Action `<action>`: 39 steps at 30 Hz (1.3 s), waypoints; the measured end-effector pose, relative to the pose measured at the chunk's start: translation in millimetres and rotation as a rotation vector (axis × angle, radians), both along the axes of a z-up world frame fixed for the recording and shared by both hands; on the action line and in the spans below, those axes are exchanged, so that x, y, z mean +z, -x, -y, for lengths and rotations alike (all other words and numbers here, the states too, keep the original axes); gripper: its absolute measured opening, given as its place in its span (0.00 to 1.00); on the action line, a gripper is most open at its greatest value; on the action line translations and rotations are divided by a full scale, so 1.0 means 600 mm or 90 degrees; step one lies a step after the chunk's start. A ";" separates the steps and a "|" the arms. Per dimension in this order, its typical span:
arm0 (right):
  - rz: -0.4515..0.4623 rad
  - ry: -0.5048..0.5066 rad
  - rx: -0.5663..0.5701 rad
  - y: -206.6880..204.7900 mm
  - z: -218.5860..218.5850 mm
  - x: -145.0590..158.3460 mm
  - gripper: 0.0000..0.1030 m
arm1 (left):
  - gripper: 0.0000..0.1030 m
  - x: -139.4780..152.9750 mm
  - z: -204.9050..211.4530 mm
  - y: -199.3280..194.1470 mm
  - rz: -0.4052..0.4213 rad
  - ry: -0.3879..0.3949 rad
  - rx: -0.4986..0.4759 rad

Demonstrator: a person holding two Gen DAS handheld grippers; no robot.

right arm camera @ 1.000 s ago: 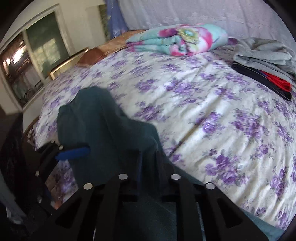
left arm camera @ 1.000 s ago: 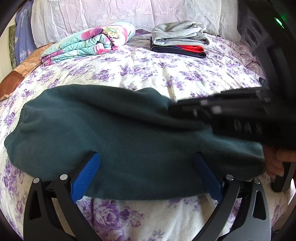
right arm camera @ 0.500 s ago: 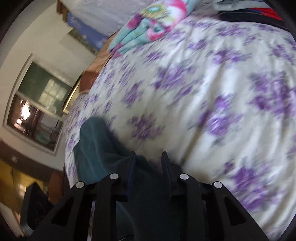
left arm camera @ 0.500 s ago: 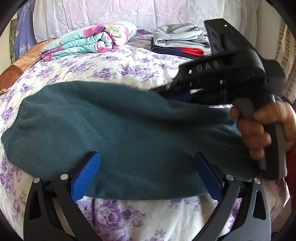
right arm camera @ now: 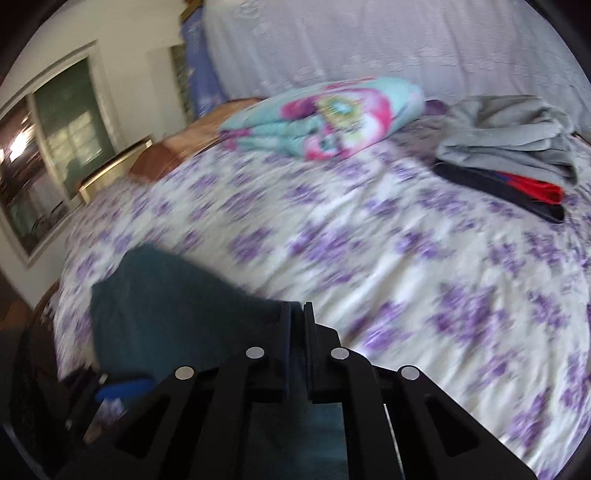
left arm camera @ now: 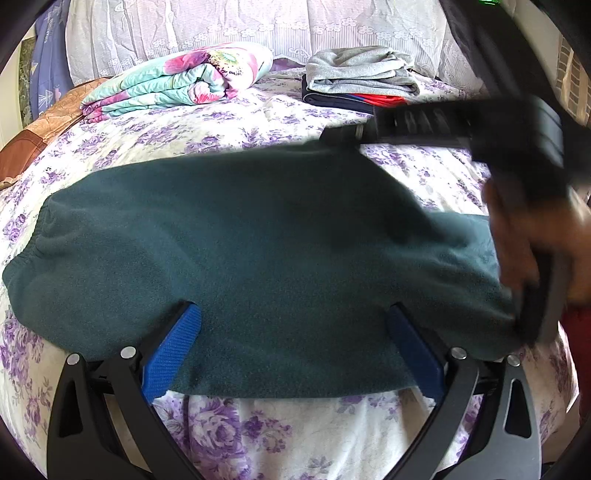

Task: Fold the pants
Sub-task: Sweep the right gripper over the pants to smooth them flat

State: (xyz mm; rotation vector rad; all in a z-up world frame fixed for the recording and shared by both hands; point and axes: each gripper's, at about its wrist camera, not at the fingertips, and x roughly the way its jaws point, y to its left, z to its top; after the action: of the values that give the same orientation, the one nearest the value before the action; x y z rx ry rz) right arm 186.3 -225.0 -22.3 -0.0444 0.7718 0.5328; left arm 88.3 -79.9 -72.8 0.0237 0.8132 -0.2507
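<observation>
Dark green pants (left arm camera: 258, 240) lie spread across the flowered bed sheet (left arm camera: 258, 118), waistband at the left. My left gripper (left arm camera: 293, 350) stands open low over their near edge, its blue pads (left arm camera: 173, 350) wide apart with cloth between them. My right gripper (left arm camera: 328, 138), held by a hand (left arm camera: 535, 240), reaches in from the right to the far edge of the pants. In the right wrist view my right gripper (right arm camera: 297, 310) has its jaws together on the edge of the pants (right arm camera: 166, 314), which rises to the tips.
A folded flowered blanket (left arm camera: 177, 81) and a stack of folded clothes (left arm camera: 362, 77) lie at the head of the bed, before lace-covered pillows (left arm camera: 258, 26). In the right wrist view a window (right arm camera: 48, 147) is on the wall at left. The bed's near edge runs just below my left gripper.
My right gripper dropped from above the pants to their far edge and its jaws closed there. The right wrist view rolled back to level. My left gripper stayed put.
</observation>
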 end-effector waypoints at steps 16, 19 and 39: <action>-0.125 0.024 0.053 0.015 -0.024 -0.069 0.00 | 0.96 -0.003 0.006 -0.005 -0.002 -0.022 0.008; -0.147 -0.052 0.006 -0.004 -0.001 -0.075 0.02 | 0.95 -0.003 0.004 -0.005 -0.003 -0.025 0.007; -0.063 -0.249 -0.364 0.351 0.436 0.000 0.68 | 0.95 0.007 0.018 0.002 0.004 -0.049 0.018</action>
State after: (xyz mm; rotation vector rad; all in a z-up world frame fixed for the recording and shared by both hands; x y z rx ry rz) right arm -24.4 -486.8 -22.1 0.5539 0.7243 0.1318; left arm 86.9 -90.7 -68.4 0.0855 0.8165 -0.1923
